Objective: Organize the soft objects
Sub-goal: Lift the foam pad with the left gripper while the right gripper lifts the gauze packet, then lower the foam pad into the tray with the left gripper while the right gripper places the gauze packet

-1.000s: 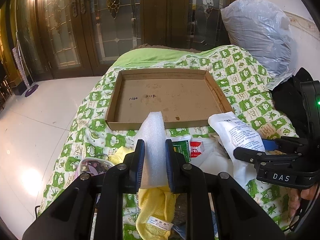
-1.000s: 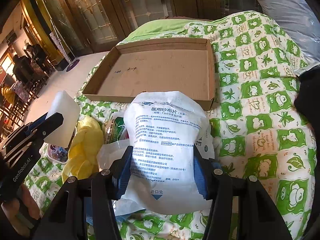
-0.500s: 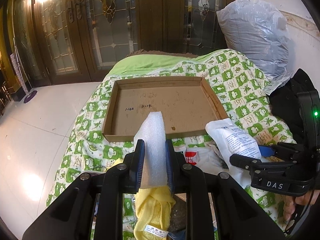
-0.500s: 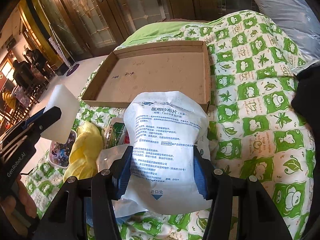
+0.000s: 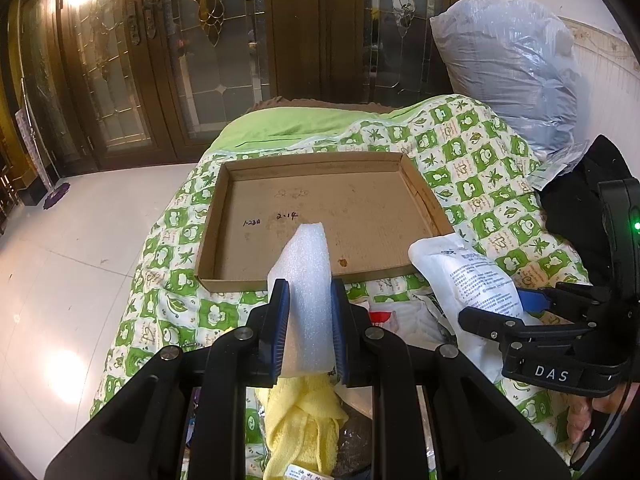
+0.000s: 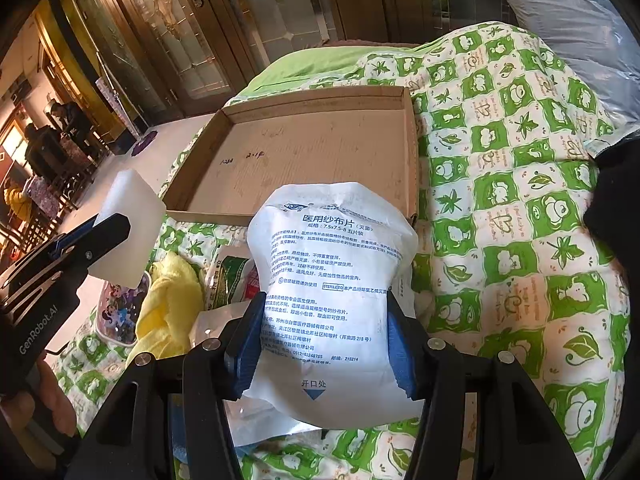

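My left gripper [image 5: 307, 292] is shut on a white foam piece [image 5: 306, 280] that sticks up between its blue pads, held above the bed just short of the cardboard tray [image 5: 224, 204]. In the right wrist view that foam piece [image 6: 128, 208] shows at the left. My right gripper [image 6: 325, 304] is shut on a white gauze packet [image 6: 328, 264] with blue print, also near the tray's [image 6: 412, 152] front edge. The gauze packet [image 5: 472, 280] appears at the right of the left wrist view. Nothing lies in the tray.
A yellow towel [image 6: 172, 304], a green sachet [image 6: 228, 276], a cartoon-printed pouch [image 6: 120, 312] and clear plastic lie on the green frog-print quilt [image 6: 520, 240] under the grippers. A grey plastic bag [image 5: 508, 76] and dark clothing [image 5: 576, 208] sit at the right. Wooden glass doors stand behind.
In the left wrist view the tray and bed have dropped lower and shrunk, and more of the doors shows. Both grips are unchanged.
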The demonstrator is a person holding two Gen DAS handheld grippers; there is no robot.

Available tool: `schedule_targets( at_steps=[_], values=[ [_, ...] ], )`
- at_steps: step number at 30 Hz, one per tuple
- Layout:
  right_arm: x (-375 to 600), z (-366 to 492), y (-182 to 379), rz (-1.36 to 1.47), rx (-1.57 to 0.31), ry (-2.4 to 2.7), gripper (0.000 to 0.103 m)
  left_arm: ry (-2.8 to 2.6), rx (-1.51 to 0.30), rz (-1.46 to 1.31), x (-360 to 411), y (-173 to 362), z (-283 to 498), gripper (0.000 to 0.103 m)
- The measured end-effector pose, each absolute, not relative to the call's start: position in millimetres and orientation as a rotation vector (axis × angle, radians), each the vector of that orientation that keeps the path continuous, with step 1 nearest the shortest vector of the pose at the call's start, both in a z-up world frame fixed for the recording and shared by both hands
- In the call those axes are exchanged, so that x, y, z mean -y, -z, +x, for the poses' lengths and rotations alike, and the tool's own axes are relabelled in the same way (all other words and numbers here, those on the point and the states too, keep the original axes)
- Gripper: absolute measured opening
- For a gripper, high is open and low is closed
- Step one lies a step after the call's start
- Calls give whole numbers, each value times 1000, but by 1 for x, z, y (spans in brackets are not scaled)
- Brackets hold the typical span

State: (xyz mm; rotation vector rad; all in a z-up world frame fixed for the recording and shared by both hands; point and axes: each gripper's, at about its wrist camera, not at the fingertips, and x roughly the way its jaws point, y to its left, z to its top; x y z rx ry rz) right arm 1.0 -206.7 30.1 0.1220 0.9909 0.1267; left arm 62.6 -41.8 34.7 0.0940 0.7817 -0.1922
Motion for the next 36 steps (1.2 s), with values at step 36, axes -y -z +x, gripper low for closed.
schedule_targets(
  at_steps=[36],
  values=[
    [200, 94, -18, 52, -989, -127, 54, 164, -868, 123, 31, -19, 154, 17]
  ],
)
